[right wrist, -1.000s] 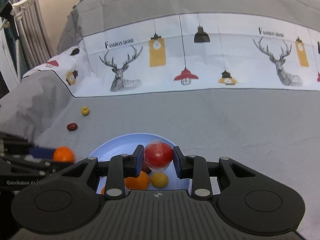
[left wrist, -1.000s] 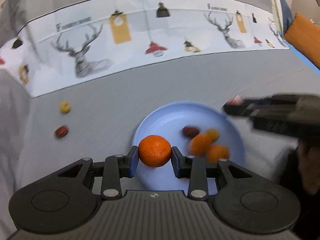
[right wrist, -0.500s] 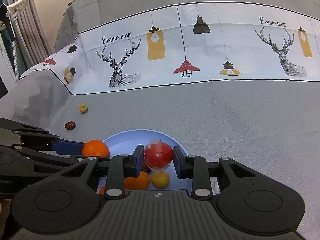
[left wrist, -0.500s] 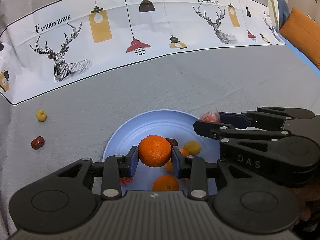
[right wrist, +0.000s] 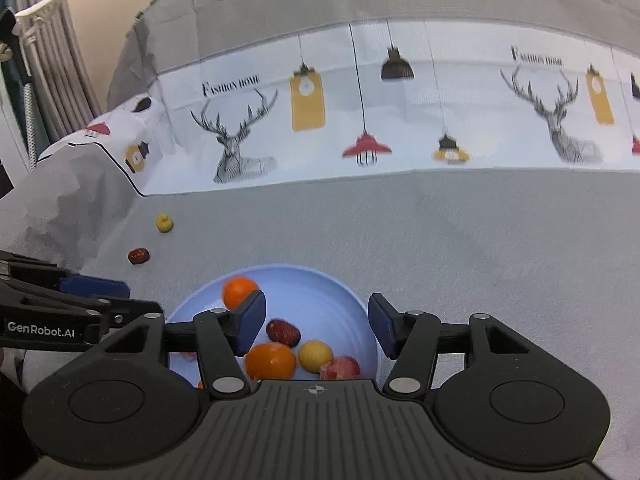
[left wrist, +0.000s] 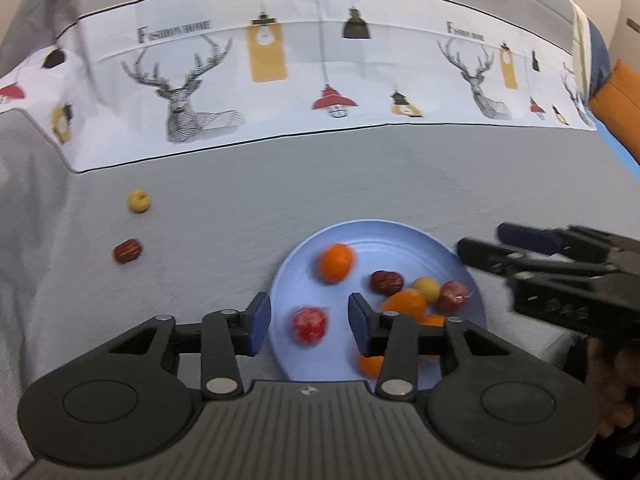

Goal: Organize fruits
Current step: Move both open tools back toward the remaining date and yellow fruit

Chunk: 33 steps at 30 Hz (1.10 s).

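A light blue plate [left wrist: 400, 240] [right wrist: 312, 280] on the grey bedspread holds several fruits: an orange [left wrist: 335, 263] [right wrist: 237, 290], a dark red date [left wrist: 386, 282] [right wrist: 283, 331], a yellow fruit [left wrist: 426, 288] [right wrist: 315, 355], more oranges [right wrist: 270, 361] and wrapped red fruits [left wrist: 310, 325] [right wrist: 340, 367]. My left gripper [left wrist: 307, 322] is open and empty above the plate's left part. My right gripper [right wrist: 317, 322] is open and empty above the plate. The right gripper also shows at the right of the left wrist view [left wrist: 560, 276].
A small yellow fruit [left wrist: 138, 200] [right wrist: 164, 223] and a dark red date [left wrist: 127, 251] [right wrist: 138, 256] lie on the bedspread left of the plate. A white printed band [left wrist: 320, 72] crosses the far side. An orange cushion [left wrist: 618, 104] is at the far right.
Both grippers opened. The orange left my left gripper and the wrapped red fruit left my right gripper; both now lie on the plate. Both grippers drew back slightly.
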### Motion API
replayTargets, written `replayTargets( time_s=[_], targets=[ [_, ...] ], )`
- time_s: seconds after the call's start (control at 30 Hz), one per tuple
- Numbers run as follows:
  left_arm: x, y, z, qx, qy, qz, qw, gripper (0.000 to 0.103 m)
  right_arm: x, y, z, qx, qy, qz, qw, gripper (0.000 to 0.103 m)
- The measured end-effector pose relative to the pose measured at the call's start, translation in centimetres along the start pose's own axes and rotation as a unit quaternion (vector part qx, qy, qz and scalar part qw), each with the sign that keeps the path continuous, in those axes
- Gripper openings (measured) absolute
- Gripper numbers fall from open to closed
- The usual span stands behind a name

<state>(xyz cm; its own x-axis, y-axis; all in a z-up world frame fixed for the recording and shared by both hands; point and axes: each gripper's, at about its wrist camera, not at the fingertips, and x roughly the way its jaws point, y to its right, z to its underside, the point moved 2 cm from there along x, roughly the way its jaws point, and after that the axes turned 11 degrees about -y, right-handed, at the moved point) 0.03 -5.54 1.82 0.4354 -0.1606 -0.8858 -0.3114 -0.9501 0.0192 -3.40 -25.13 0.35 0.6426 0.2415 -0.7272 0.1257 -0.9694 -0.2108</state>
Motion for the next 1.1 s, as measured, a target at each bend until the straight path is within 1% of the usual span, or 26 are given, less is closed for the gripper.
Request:
replayTargets(
  time_s=[0.03,0.1,0.17,0.27,0.37,0.5,0.57,0.63,0.7,0.77,0.83,0.93,1.0,1.03,1.07,1.1],
  targets=[
    [-0.2,-0.5,0.2,-0.005,0.001,0.0,1.0,0.035,-0.4,-0.1,0.0,-0.006,0.008,-0.001,1.0,0.059],
    [-0.4,-1.3,0.5,-0.012,0.005,-0.001,0.9999,0.024,-1.1,-0.4,0.1,-0.02,0.022,-0.006,1.0,0.059],
    [-0.8,-2.2,0.8,-0.014,0.013,-0.004,0.9998,0.02,-2.0,-0.7,0.1,-0.033,0.036,-0.006,0.999,0.059],
    [-1.1,-3.5,0.9,-0.018,0.024,-0.011,0.9995,0.02,-3.7,-0.8,-0.3,-0.043,0.049,-0.005,0.998,0.059],
    [-1.0,-5.1,0.9,-0.033,0.034,-0.017,0.9987,0.02,-5.9,-0.5,-0.7,-0.055,0.058,0.006,0.997,0.059],
    [0.0,-7.1,0.6,-0.061,0.044,-0.031,0.9967,0.02,-8.3,1.1,-0.2,-0.038,0.067,0.016,0.997,0.059],
    [0.7,-8.1,0.4,-0.075,0.049,-0.04,0.9952,0.02,-8.7,2.3,0.4,-0.007,0.066,0.013,0.998,0.057],
    [1.3,-9.2,0.2,-0.091,0.053,-0.05,0.9932,0.02,-8.9,2.9,0.7,0.017,0.076,-0.003,0.997,0.049],
    [1.8,-10.1,0.0,-0.103,0.056,-0.06,0.9913,0.02,-8.5,2.9,0.7,0.027,0.082,-0.014,0.996,0.047],
    [2.4,-11.2,-0.4,-0.115,0.06,-0.072,0.9889,0.02,-7.7,2.6,0.5,0.022,0.075,-0.015,0.997,0.046],
    [3.0,-12.2,-0.8,-0.126,0.062,-0.084,0.9866,0.021,-7.1,2.1,0.4,0.012,0.07,-0.017,0.997,0.046],
    [4.2,-13.6,-1.6,-0.143,0.058,-0.091,0.9838,0.022,-6.5,1.6,0.3,0.0,0.07,-0.031,0.997,0.046],
    [5.0,-14.4,-2.2,-0.152,0.054,-0.091,0.9826,0.03,-6.3,1.5,0.2,-0.004,0.071,-0.037,0.997,0.046],
    [5.3,-14.6,-2.5,-0.155,0.054,-0.092,0.9823,0.032,-6.2,1.5,0.2,-0.003,0.071,-0.041,0.997,0.046],
    [5.7,-14.8,-2.8,-0.157,0.052,-0.089,0.9822,0.038,-6.2,1.5,0.2,-0.002,0.072,-0.044,0.996,0.046],
    [6.1,-14.9,-3.0,-0.158,0.05,-0.085,0.9824,0.046,-6.1,1.6,0.2,0.0,0.073,-0.048,0.996,0.046]
  ],
)
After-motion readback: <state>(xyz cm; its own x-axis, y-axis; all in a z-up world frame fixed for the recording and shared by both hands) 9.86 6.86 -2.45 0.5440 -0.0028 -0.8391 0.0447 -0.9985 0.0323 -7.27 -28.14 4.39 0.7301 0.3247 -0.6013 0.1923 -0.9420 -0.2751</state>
